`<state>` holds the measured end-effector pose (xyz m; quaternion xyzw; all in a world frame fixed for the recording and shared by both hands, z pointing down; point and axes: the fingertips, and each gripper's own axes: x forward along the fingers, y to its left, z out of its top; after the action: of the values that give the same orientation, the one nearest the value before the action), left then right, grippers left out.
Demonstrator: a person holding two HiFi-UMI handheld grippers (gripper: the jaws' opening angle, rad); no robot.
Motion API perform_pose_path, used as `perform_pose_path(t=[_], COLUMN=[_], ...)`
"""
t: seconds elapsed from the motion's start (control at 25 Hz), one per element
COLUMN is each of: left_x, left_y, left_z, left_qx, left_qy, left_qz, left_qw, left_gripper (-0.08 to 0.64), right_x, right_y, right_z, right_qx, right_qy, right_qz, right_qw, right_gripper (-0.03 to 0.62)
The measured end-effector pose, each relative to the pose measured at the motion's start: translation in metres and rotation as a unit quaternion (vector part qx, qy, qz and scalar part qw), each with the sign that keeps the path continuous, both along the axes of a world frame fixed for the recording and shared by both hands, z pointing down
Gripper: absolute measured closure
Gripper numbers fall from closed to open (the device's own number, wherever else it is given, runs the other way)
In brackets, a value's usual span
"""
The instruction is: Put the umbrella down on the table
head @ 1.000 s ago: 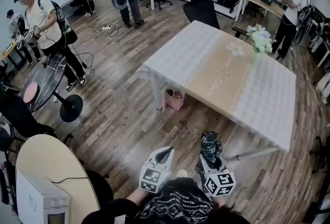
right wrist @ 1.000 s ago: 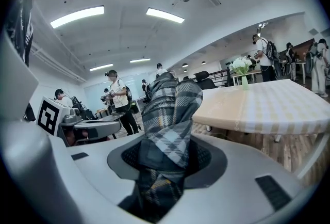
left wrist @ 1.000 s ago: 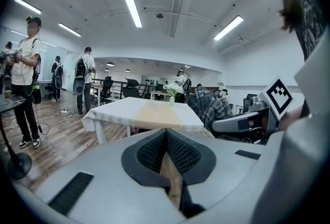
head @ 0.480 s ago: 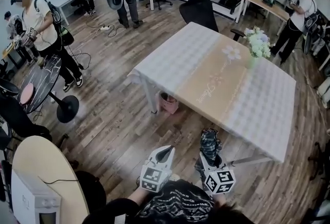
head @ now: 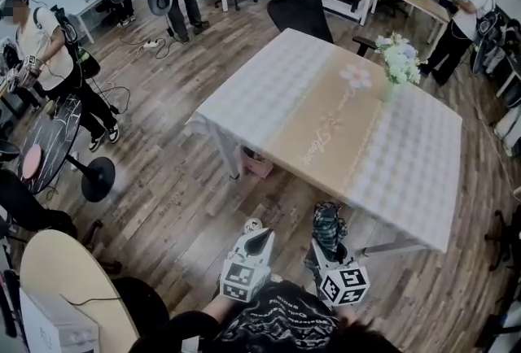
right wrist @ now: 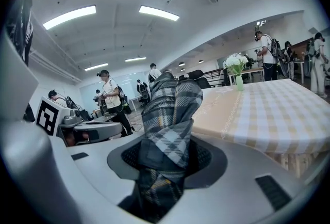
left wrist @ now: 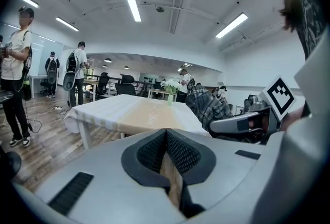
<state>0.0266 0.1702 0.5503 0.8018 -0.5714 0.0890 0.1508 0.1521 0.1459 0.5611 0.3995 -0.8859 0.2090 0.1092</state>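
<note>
Table (head: 269, 95): largest item, draped in checked cloth with a tan runner down the middle, set on wood floor ahead. Flowers (head: 398, 60): pale bunch in a vase, near the far right edge of the table. Umbrella (head: 330, 227): folded, plaid, compact; carried end-up, off the table, short of its near edge and above the floor. Judged light, with soft, loose fabric over a stiff core; cloth likely to bunch and slide under the pads, so best gripped across the tight-wrapped body where the shaft backs it, not by a loose fold. Not fragile; suited to laying on its side. Right gripper (head: 328, 249): clenched on the lower part of the umbrella, plaid cloth filling the gap. Left gripper (head: 260, 238): beside the right, pressed closed, nothing between.
</note>
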Motion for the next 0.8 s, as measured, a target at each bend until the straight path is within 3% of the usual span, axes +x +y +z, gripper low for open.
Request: perform_pose_path(t=[0.36, 0.8], left_x=[-0.016, -0.066], left_y=[-0.103, -0.247], left_z=[0.003, -0.006], left_qx=[0.005, 0.023], left_qy=[0.009, 0.007], left_qz=[0.057, 0.132], left_qw=[0.9983, 0.9909], left_gripper=[0.541, 0.541], right_x=[-0.018, -0.068], right_y=[-0.083, -0.202], right_z=[0.001, -0.001], right_qx=[0.0, 0.006], right_qy=[0.008, 0.014], right_qz=[0.052, 0.117], right_qw=[0.999, 0.993], right_gripper=[0.408, 0.407])
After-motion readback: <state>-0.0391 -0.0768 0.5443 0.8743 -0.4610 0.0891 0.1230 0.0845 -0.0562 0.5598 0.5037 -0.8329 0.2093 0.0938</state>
